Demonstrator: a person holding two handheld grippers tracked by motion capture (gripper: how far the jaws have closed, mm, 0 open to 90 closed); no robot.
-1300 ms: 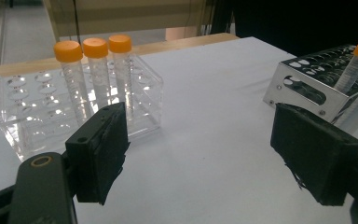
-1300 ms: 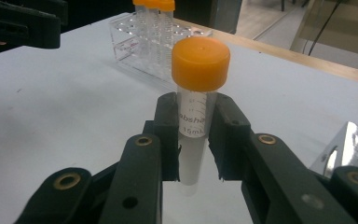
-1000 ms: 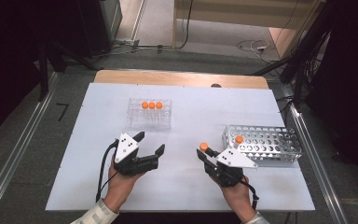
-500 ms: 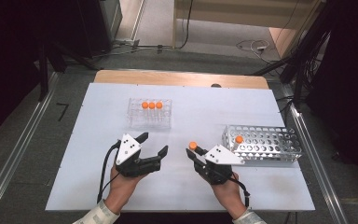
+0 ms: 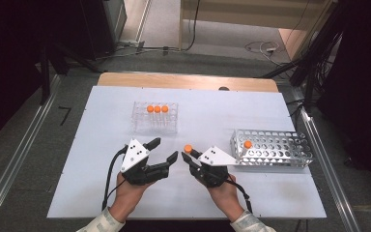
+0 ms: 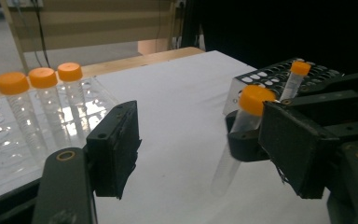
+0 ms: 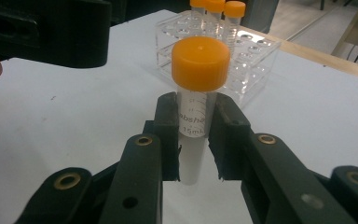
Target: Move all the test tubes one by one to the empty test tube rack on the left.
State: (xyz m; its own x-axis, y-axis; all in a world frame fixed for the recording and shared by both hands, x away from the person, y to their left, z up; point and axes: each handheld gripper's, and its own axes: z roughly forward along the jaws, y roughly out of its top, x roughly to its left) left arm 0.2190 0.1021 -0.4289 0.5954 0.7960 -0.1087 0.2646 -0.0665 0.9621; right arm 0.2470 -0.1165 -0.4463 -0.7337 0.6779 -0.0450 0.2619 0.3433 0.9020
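The right gripper view shows print on the tube (image 7: 193, 126) and both pads clamped on its wall just below the orange cap (image 7: 200, 63); the high view gives neither detail. The left gripper view shows the tube (image 6: 242, 135) standing roughly upright, slightly tilted, its lower end hanging clear above the desk (image 6: 182, 93).

In the high view the right hand-held gripper (image 5: 189, 157) sits near the desk's front middle, gripping the tube (image 5: 188, 149), jaws pointing up and to the left. The left hand-held gripper (image 5: 163, 151) lies just left of it, jaws pointing toward it. Its jaws have just been closing but stand apart with nothing between them. Both hands hold their grippers from the desk's near edge; the two grippers are near each other, not touching.

The clear rack (image 5: 155, 118), farther back and left of centre, holds three orange-capped tubes in a row. The mesh rack (image 5: 275, 150), at the right, holds one capped tube (image 5: 247, 145) near its left end, beside the right gripper.
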